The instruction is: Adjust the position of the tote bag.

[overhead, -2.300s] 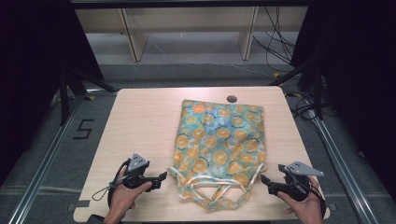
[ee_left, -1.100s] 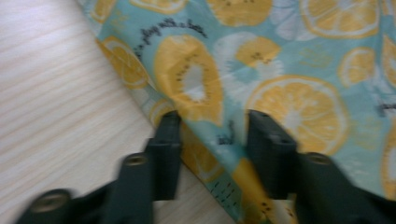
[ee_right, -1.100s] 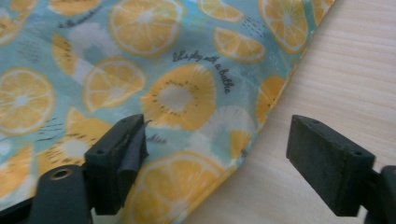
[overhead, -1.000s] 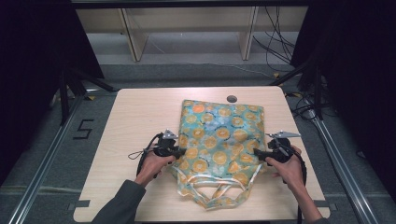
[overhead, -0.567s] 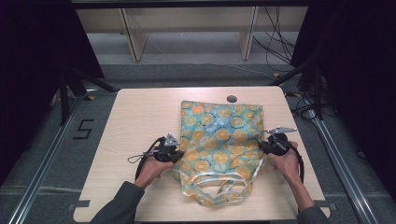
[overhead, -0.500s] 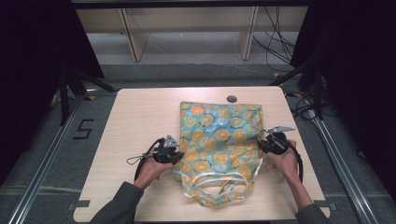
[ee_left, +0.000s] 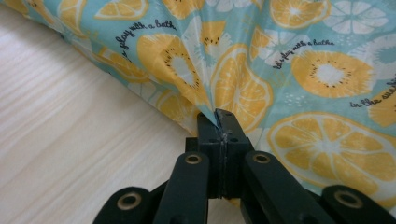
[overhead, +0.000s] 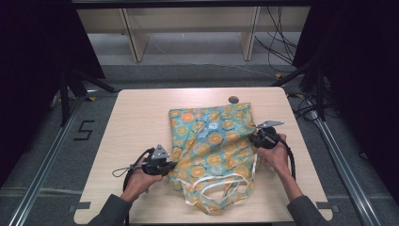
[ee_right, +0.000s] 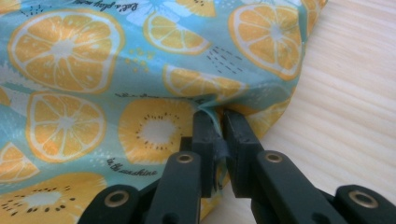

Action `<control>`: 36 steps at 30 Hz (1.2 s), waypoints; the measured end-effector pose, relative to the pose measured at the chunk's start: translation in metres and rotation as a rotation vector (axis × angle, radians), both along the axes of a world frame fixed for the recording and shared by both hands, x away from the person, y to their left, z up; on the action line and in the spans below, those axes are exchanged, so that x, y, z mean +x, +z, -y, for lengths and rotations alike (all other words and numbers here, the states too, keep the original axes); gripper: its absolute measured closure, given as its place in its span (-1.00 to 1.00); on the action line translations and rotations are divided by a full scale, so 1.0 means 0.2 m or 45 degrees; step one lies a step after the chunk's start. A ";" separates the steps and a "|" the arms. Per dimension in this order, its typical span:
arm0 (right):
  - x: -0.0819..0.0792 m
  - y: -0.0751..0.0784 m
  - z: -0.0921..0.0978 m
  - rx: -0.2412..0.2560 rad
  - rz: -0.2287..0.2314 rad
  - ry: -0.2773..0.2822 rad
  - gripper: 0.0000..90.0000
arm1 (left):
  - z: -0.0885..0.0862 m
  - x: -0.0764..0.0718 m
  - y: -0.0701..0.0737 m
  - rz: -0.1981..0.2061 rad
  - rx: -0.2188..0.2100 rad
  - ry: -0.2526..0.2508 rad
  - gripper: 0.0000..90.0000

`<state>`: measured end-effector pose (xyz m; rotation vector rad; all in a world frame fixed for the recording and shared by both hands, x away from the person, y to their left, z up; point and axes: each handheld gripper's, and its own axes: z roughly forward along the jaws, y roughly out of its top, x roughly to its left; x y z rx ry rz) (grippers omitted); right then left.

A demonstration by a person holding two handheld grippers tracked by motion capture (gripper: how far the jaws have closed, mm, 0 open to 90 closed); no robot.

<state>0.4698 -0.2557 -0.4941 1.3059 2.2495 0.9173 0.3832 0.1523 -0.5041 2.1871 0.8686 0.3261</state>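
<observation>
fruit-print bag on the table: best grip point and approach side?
Take the bag by its two side edges, about midway along, each gripper coming in low from its own side. It lies flat, so only the folded edges give the jaws a thin lip. The left gripper and right gripper pinch there now.

Teal fabric bag [overhead: 214, 146] printed with orange slices, white handles toward table's near edge, crumpled, lying right of table centre, both side edges lifted

On the desk [overhead: 141, 122] we see the fruit-print bag [overhead: 214, 146] with white handles toward us, our left tool [overhead: 162, 165] at its left edge and our right tool [overhead: 259, 137] at its right edge.
</observation>
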 end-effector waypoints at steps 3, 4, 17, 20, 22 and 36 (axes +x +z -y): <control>0.02 0.01 -0.06 -0.005 0.004 0.026 0.87 | -0.05 -0.04 0.00 -0.004 0.013 0.002 0.98; 0.02 0.01 -0.08 -0.021 0.016 0.037 0.87 | -0.05 -0.06 0.00 -0.007 0.000 -0.001 0.98; -0.04 0.04 -0.05 -0.018 0.034 0.047 0.82 | -0.06 -0.11 0.00 -0.018 -0.022 -0.016 0.84; -0.05 0.04 -0.04 -0.001 0.026 0.039 0.82 | -0.06 -0.11 0.00 -0.007 -0.054 -0.001 0.81; -0.06 0.05 -0.04 -0.019 0.029 0.054 0.82 | -0.07 -0.11 0.02 0.004 -0.081 0.013 0.76; -0.17 0.04 0.00 -0.019 0.002 0.102 0.97 | -0.11 -0.13 0.04 -0.016 -0.097 0.046 0.53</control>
